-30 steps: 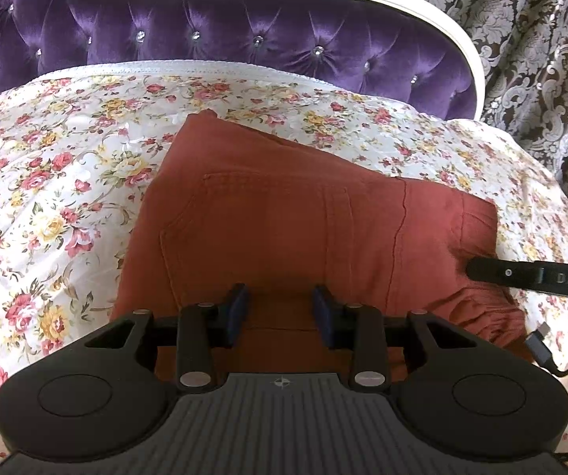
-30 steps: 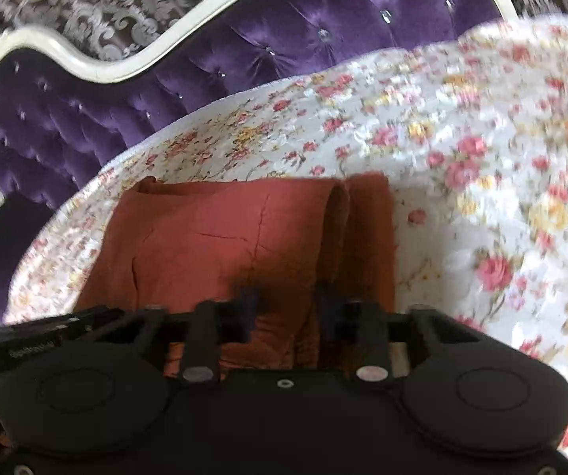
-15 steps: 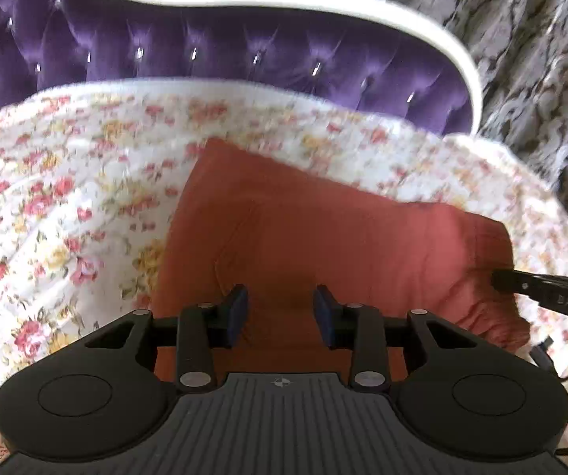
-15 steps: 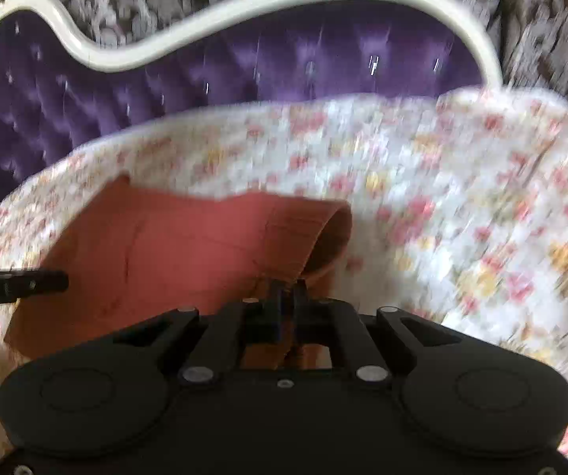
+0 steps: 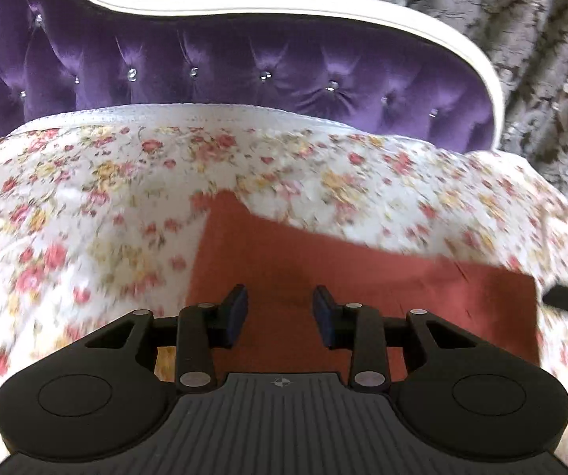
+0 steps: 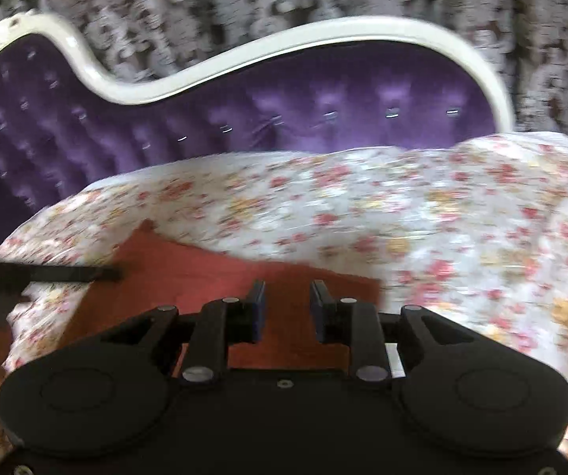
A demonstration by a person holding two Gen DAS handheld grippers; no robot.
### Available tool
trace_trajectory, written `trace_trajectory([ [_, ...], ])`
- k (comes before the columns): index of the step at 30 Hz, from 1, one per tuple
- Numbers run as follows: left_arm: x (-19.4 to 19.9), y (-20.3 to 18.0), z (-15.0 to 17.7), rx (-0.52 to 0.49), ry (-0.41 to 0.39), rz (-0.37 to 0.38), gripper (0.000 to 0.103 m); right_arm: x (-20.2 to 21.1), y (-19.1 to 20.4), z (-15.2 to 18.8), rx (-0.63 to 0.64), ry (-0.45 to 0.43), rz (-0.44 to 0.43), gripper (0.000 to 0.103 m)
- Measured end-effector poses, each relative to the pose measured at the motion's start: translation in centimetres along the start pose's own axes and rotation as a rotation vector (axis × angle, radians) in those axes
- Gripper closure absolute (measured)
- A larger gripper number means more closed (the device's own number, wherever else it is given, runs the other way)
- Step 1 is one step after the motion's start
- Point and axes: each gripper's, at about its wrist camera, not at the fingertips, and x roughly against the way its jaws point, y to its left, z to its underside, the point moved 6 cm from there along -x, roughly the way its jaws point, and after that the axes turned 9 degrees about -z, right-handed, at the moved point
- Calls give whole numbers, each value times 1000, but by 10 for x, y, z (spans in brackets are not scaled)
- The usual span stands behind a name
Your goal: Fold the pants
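- No legible writing in either view; both are motion-blurred.
- I find the pants (image 5: 323,277) folded flat on the floral bedspread (image 5: 86,198), before the purple headboard (image 5: 244,67).
- Left tongs (image 5: 280,310): parted, holding nothing, as before.
- Right tongs (image 6: 287,308): pinched together half a second ago, now parted and empty.

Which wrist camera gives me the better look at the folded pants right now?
Left wrist: the pants show more area, with a seam visible. Right wrist shows a smaller, blurrier patch, partly hidden behind the right gripper.
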Motion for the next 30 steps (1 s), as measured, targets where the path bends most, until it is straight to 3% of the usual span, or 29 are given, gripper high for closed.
trace_trajectory([
  [6, -56, 10, -13, -3, 89, -36, 68, -34, 11, 41, 49, 155, -25, 68],
  [12, -62, 8, -19, -20, 74, -43, 68, -9, 14, 66, 135, 156, -6, 71],
  [21, -21, 7, -10, -37, 29, -68, 68, 21, 28, 92, 200, 181, 22, 71],
  [24, 1, 8, 4, -33, 15, -55, 68, 34, 26, 91, 170, 138, 8, 71],
  [26, 15, 11, 14, -22, 12, -43, 68, 43, 18, 84, 110, 74, 12, 65],
  [29, 27, 13, 30, -24, 22, -29, 68, 45, 1, 75, 5, 24, 15, 40],
  [30, 29, 13, 34, -28, 28, -32, 68, 44, -5, 72, -25, 12, 17, 36],
])
